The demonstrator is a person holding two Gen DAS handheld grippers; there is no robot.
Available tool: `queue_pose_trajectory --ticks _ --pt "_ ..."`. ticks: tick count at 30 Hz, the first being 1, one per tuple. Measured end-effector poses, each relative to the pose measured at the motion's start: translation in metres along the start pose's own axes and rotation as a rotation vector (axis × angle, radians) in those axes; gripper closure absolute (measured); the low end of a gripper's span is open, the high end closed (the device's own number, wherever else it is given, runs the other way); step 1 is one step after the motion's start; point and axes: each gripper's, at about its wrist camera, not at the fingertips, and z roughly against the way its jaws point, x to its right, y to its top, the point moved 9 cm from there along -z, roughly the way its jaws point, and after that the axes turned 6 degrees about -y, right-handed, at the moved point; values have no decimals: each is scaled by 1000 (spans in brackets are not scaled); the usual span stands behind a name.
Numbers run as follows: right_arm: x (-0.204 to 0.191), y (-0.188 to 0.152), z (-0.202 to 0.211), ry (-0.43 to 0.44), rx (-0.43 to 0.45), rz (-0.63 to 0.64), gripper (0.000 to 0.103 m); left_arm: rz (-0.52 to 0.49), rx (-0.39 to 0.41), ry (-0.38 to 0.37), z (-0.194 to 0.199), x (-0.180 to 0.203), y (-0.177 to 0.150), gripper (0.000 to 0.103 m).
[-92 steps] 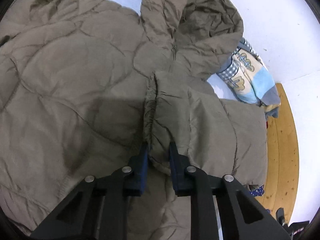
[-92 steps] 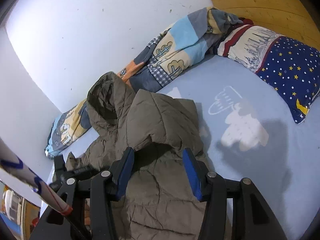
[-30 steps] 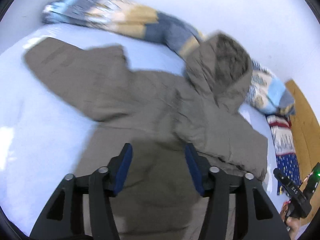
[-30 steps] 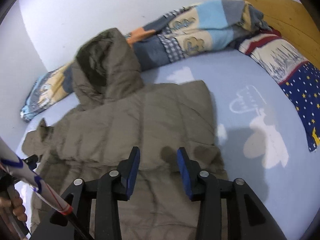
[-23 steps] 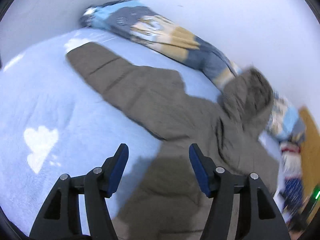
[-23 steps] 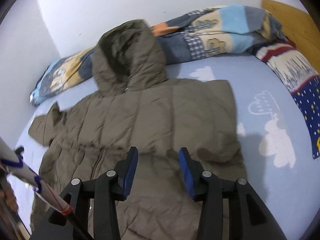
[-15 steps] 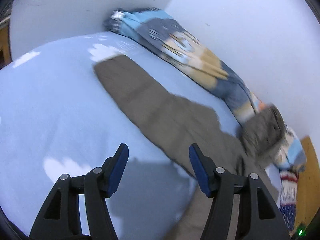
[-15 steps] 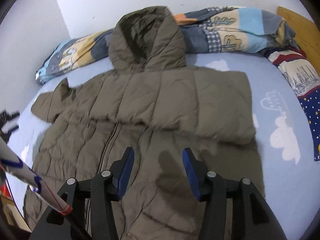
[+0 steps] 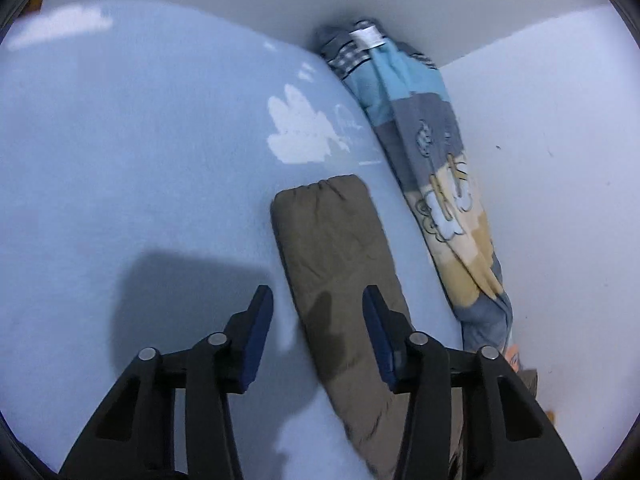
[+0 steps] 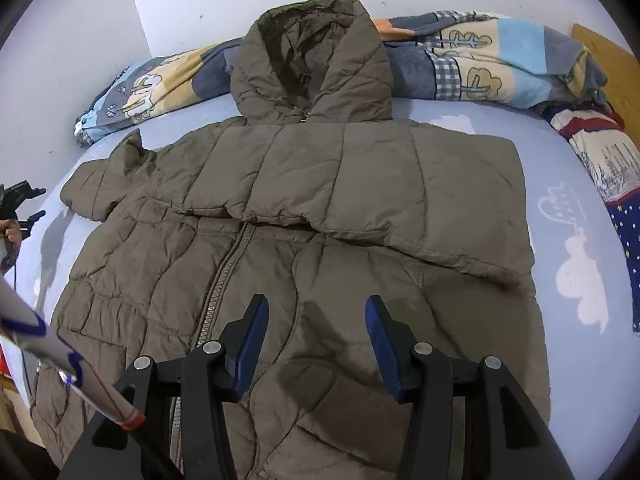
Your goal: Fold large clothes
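Note:
An olive-brown hooded puffer jacket [image 10: 320, 208] lies front up on the pale blue bed [image 10: 568, 184], zip closed, hood toward the wall. One sleeve is folded across its chest. The other sleeve [image 9: 336, 248] stretches out flat toward the bed's corner. My left gripper [image 9: 318, 312] hovers over that sleeve; its jaws are closing, the sleeve lies between and below them, and the pads do not press on it. My right gripper [image 10: 316, 320] stands open above the jacket's lower front, holding nothing.
A rolled patchwork blanket [image 10: 480, 60] lies along the white wall, its far end [image 9: 432, 168] in the corner beside the sleeve. A star-patterned pillow [image 10: 624, 216] sits at the right edge. A person's hand [image 10: 10, 232] holds the other tool at the left edge.
My left gripper swept from over the jacket's body out along the spread sleeve to near its cuff, and its jaws narrowed. My right gripper drew back, now over the jacket's lower front.

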Motion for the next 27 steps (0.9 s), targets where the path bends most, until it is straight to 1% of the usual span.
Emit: queue_pose_trajectory --ticks 1,3,6,9,11,13,15,16,17,18,21,23,25,27 --pt "2 0 -2 0 -3 -6 49 4 0 -1 -5 -1 0 60" --pt "3 -2 -4 -5 -12 -5 49 -5 0 21 -16 -4 0 60" --pt "5 0 -4 -19 -3 11 49 -6 9 41 -28 -8 5 60" --pt "8 1 -5 -13 -1 5 49 10 26 20 -37 -11 12 60" --pt "9 1 -6 -19 -1 7 49 26 23 0 -47 -11 13 60" --pt "10 0 -7 -22 -5 10 49 27 35 12 -52 -12 12 61" --pt "10 0 -8 -23 -5 8 49 0 60 36 -52 -7 11 81" --pt "10 1 -8 -25 -6 8 49 -24 67 62 -51 -4 11 84" --pt "11 1 -9 -26 -5 7 49 -41 77 68 -48 0 11 87" --pt "11 1 -8 -22 -3 3 49 -60 89 61 -43 7 11 89" --pt "12 5 -3 -13 12 -17 49 -154 116 25 -22 45 8 89" --pt "14 8 0 3 18 -40 49 -240 119 -19 -5 81 -3 89" --pt "16 11 7 16 34 -61 49 -333 114 -77 12 121 -22 89" --pt "18 15 12 19 46 -78 49 -441 87 -155 31 168 -58 89"
